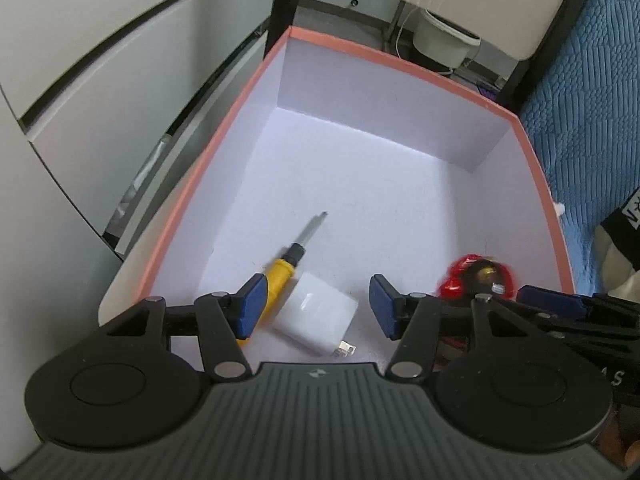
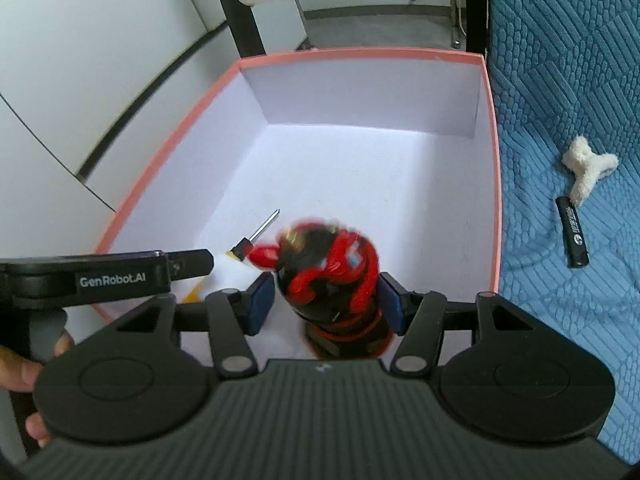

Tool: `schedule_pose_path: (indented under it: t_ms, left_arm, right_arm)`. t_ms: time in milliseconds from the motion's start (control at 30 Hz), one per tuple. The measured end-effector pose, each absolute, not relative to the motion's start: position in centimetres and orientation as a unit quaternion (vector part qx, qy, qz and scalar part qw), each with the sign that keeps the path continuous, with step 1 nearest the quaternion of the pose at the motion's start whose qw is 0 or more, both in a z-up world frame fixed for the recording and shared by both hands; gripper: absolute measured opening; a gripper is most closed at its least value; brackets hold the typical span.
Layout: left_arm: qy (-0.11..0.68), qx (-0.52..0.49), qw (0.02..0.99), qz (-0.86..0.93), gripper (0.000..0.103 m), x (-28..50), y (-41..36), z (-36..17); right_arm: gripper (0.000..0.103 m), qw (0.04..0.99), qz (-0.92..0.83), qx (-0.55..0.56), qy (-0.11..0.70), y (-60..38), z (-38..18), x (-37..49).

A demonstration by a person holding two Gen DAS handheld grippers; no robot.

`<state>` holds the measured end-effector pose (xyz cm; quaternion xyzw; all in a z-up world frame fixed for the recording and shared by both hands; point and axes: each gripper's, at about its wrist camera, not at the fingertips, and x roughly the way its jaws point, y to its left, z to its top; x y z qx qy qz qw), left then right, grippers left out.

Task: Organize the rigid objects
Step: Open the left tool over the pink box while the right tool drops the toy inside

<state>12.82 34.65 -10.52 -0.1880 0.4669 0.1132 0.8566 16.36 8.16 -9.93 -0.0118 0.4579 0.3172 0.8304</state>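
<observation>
While both grippers hang over the pink-rimmed box (image 1: 256,80), the left gripper (image 1: 314,308) stands open, its pads clear of the white charger (image 1: 316,316) and yellow screwdriver (image 1: 280,272) on the box floor. The right gripper (image 2: 326,302) brackets the blurred red toy (image 2: 332,276); whether its pads press cannot be told.

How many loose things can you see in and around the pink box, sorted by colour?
White: 2, the charger plug in the pink box and the fluffy hair claw on the blue bedcover
Yellow and black: 1, the screwdriver
Red and black: 1, the toy figure
Black: 1, the stick-shaped device on the bedcover
Total: 5
</observation>
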Motion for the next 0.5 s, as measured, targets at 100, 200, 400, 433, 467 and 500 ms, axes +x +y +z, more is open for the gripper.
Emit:
schedule_pose_path:
  t_ms: [100,200,400,433,467,500]
  left_arm:
    - [0.454,-0.191,0.862,0.120,0.062,12.4,34.5,-9.5]
    - [0.438,-0.187,0.870,0.124,0.062,11.9,33.9,-8.2]
    - [0.404,-0.185,0.888,0.114,0.062,11.2,31.4,-6.2]
    - [0.399,-0.184,0.891,0.111,0.062,11.1,30.9,-5.9]
    - [0.395,-0.184,0.894,0.108,0.062,11.0,30.3,-5.7]
    - [0.391,-0.184,0.896,0.103,0.062,10.9,29.7,-5.4]
  right_arm:
    - [0.073,0.836,0.321,-0.015,0.445,7.8,-9.0,16.2]
    - [0.072,0.842,0.330,-0.010,0.428,7.0,-7.7,15.8]
    - [0.072,0.863,0.332,-0.002,0.380,4.0,-5.2,14.5]
    - [0.072,0.866,0.332,-0.001,0.373,3.5,-4.8,14.5]
    - [0.072,0.871,0.330,0.001,0.363,2.8,-4.4,14.2]
    - [0.072,0.876,0.327,0.003,0.355,2.1,-4.0,14.1]
